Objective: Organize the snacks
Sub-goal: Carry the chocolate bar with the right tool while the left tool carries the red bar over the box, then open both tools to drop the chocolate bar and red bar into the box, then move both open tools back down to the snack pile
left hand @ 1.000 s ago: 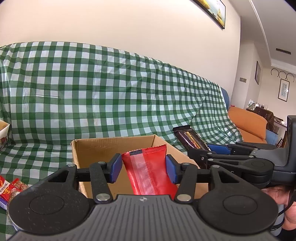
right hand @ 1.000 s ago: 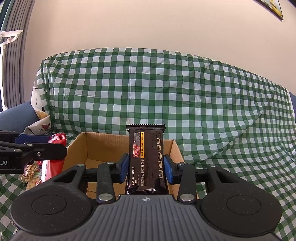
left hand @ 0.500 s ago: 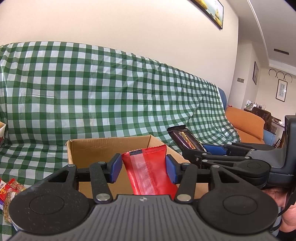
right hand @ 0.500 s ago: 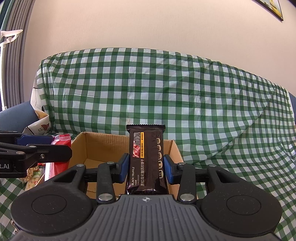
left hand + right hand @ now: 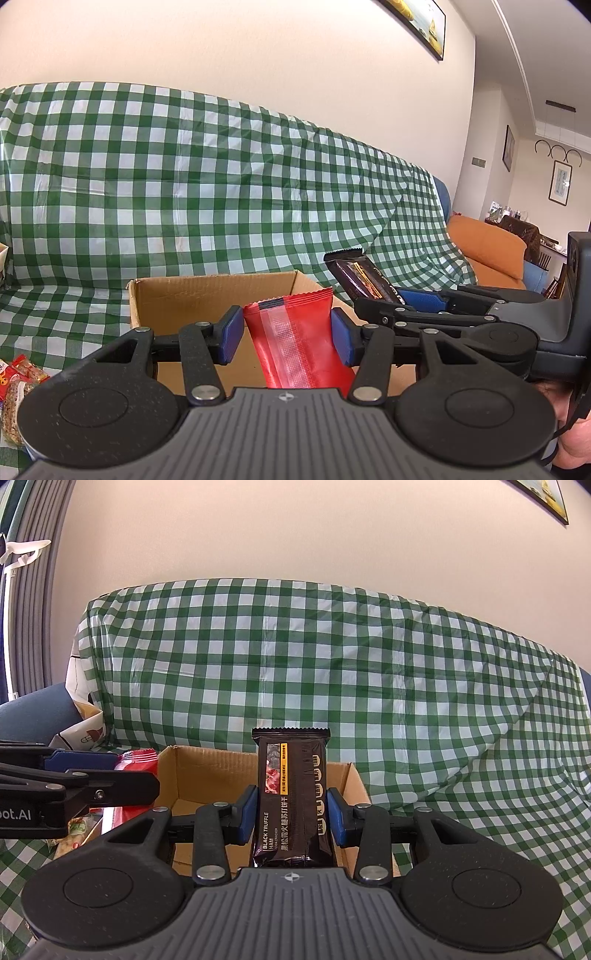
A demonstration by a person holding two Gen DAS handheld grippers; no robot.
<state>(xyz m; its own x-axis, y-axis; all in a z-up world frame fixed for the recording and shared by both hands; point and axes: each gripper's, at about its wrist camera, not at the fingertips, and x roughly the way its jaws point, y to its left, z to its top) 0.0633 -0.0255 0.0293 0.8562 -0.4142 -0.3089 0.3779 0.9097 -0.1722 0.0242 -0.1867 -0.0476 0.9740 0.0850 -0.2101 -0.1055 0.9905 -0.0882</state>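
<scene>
Two hand-held grippers raised before an open cardboard box [image 5: 207, 295] that stands on a sofa draped in green-and-white checked cloth [image 5: 184, 192]. The left hand-held gripper [image 5: 287, 334] pinches a red snack packet [image 5: 295, 339] between its blue pads [image 5: 231, 334]; the packet's long axis runs forward and upward along the fingers, its crimped end pointing away toward the box and leaning slightly right. The right hand-held gripper [image 5: 291, 814] pinches a dark cracker packet [image 5: 291, 797] labelled "Black Truffle Ham"; its long axis stands upright along the fingers, crimped end uppermost, printed face toward the camera. In the left wrist view the right hand-held gripper enters from the right, just beside the box's right wall, with the dark packet tilted up and to the left. Loose snack packets [image 5: 18, 387] lie on the cloth left of the box. A framed picture [image 5: 413, 26] hangs on the wall above.
</scene>
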